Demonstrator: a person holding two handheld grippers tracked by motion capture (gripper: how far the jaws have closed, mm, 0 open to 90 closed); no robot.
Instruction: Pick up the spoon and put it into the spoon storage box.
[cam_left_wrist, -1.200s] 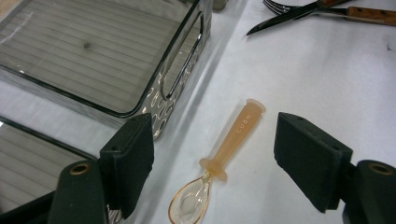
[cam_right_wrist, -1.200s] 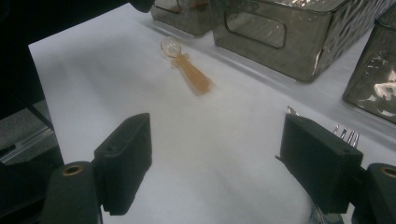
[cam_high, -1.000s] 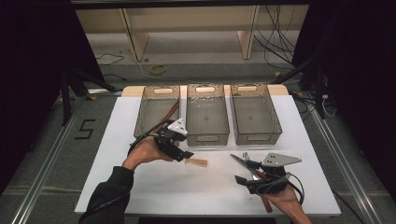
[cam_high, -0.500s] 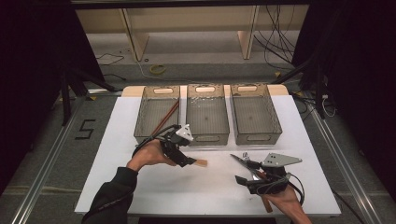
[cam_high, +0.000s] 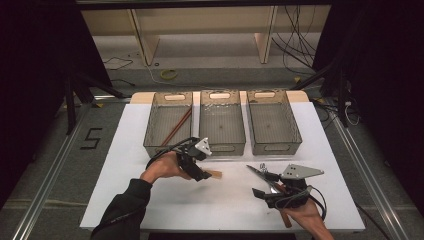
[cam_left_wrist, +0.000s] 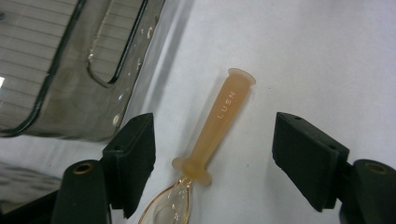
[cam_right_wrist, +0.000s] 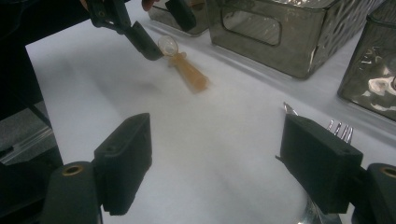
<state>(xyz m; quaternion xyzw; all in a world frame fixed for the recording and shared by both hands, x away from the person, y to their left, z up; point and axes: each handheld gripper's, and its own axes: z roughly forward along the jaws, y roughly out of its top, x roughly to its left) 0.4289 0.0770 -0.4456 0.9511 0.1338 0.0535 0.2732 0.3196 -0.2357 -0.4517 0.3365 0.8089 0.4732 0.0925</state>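
A small clear spoon with an amber handle (cam_left_wrist: 224, 116) lies on the white table (cam_high: 150, 200), just in front of the middle bin. My left gripper (cam_left_wrist: 215, 125) hangs low over it, one jaw on each side of the handle with clear gaps. Those jaws have just been closing, and neither pad touches the spoon. In the high view the left gripper (cam_high: 201, 173) sits at the spoon's (cam_high: 216, 174) left end. My right gripper (cam_right_wrist: 215, 135) stands open over bare table at the front right (cam_high: 262, 184), with a fork (cam_right_wrist: 340, 131) just beyond its right jaw.
Three grey see-through bins stand in a row at the back: left (cam_high: 149, 145), middle (cam_high: 222, 149) and right (cam_high: 276, 149). Brown sticks (cam_high: 177, 126) lie in the left bin. Metal cutlery (cam_high: 257, 172) and a brown handle (cam_high: 285, 219) lie by the right hand.
My left gripper has come down and forward onto the spoon, so its jaws now straddle the handle. The spoon and the right gripper have stayed put.
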